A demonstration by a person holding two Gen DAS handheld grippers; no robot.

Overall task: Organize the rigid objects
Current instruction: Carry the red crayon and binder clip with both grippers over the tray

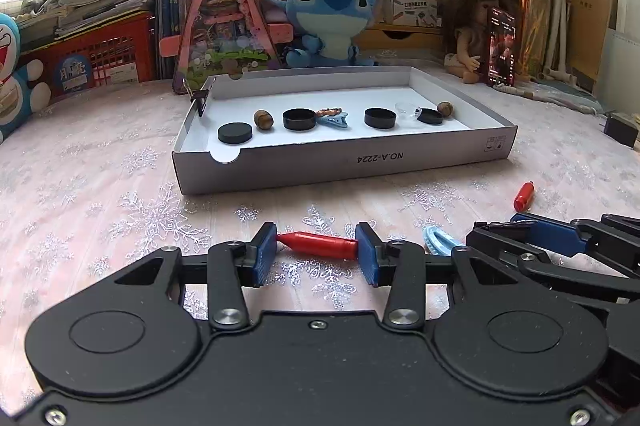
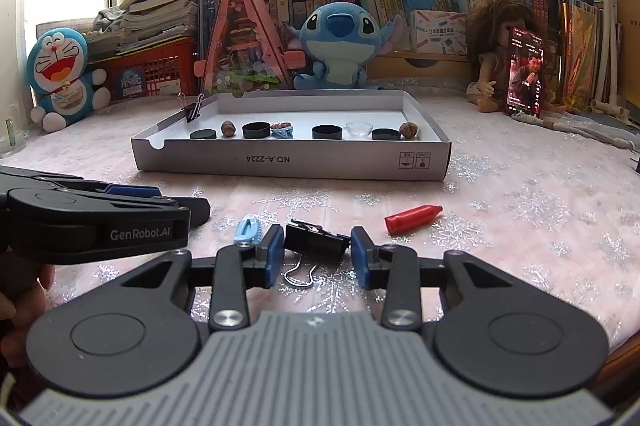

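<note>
A red crayon-shaped piece [image 1: 320, 245] lies crosswise on the snowflake tablecloth, and my left gripper [image 1: 316, 244] is shut on its two ends. My right gripper [image 2: 317, 244] is shut on a black binder clip [image 2: 316, 239], whose wire handles hang toward me. A light blue hair clip [image 2: 250, 228] lies between the two grippers. A second red piece [image 2: 414, 218] rests on the cloth to the right. Beyond stands the white box lid [image 2: 320, 161], holding black round lids [image 2: 256, 129], nuts, a blue clip and a clear dish in a row.
Another binder clip [image 2: 194, 111] is clamped on the box's far left corner. Plush toys, a doll, an upright phone [image 2: 525, 73], red baskets and stacked books line the back. A black block [image 1: 620, 129] sits at the far right.
</note>
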